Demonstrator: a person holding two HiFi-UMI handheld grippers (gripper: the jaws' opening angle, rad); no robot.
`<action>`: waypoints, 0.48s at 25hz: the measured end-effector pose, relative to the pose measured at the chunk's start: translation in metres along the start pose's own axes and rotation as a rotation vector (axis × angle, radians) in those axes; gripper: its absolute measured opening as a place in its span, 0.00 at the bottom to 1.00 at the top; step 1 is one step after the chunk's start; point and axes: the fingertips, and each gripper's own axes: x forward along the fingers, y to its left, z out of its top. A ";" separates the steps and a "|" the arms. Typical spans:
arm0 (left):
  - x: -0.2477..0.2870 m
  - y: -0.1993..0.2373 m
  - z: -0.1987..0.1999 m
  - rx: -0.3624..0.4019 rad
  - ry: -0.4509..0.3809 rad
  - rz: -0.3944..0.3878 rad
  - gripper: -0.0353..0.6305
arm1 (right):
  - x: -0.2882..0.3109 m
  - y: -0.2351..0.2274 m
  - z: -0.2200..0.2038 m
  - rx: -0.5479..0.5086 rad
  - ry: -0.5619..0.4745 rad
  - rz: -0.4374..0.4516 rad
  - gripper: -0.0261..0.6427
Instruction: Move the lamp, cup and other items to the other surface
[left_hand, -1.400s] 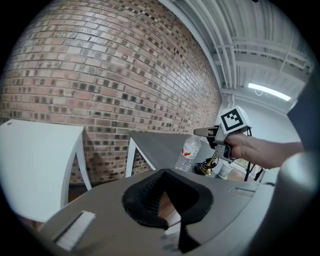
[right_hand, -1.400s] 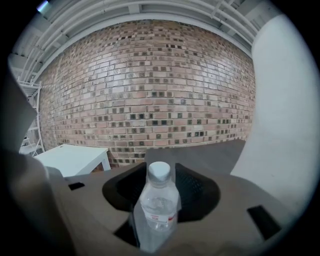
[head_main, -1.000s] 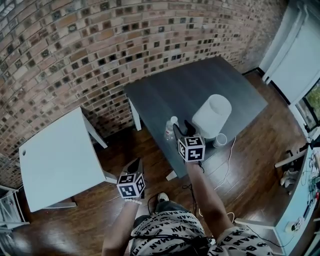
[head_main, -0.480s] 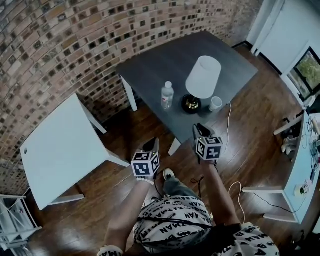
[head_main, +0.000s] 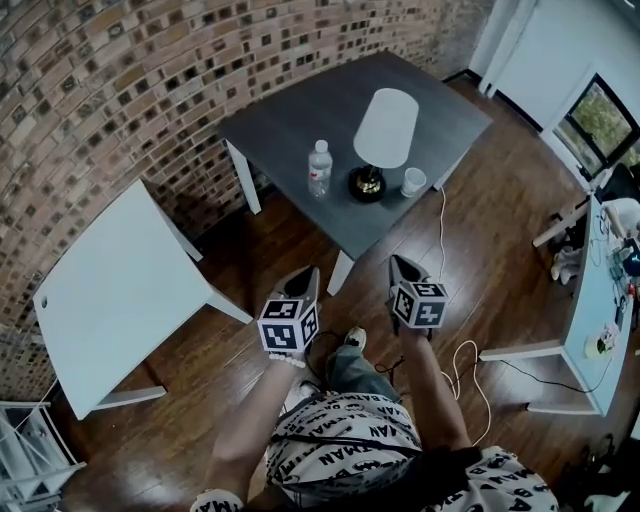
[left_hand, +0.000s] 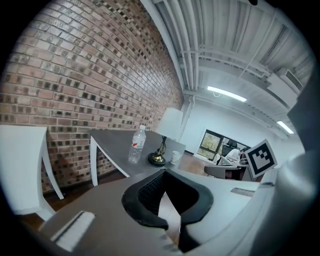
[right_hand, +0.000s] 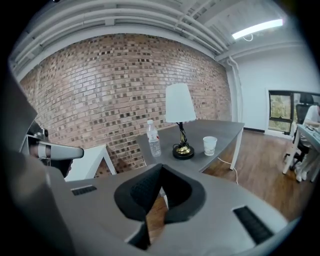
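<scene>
On the dark worktop (head_main: 300, 110) beside the brick wall (head_main: 120, 90) stand the lamp (head_main: 384, 138), a water bottle (head_main: 319, 168) just left of its base and the cup (head_main: 413, 181) just right of it. None of the three touch. The white worktop (head_main: 120, 300) stands apart to the left. Both tongs hang over the wooden floor (head_main: 500, 230), short of the dark worktop. The left tongs (head_main: 308, 272) have their tips together on nothing. The right tongs (head_main: 398, 262) have just been closing, and their tips now meet with nothing between.
</scene>
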 end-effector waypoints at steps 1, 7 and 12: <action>-0.001 -0.002 0.000 0.002 -0.001 -0.007 0.05 | -0.003 0.000 -0.002 0.002 0.002 -0.002 0.04; 0.006 -0.017 0.007 0.004 -0.014 -0.029 0.05 | -0.012 -0.009 -0.005 -0.008 0.001 0.002 0.04; 0.019 -0.024 0.021 0.024 -0.030 -0.031 0.05 | -0.007 -0.017 0.004 0.002 -0.017 0.008 0.04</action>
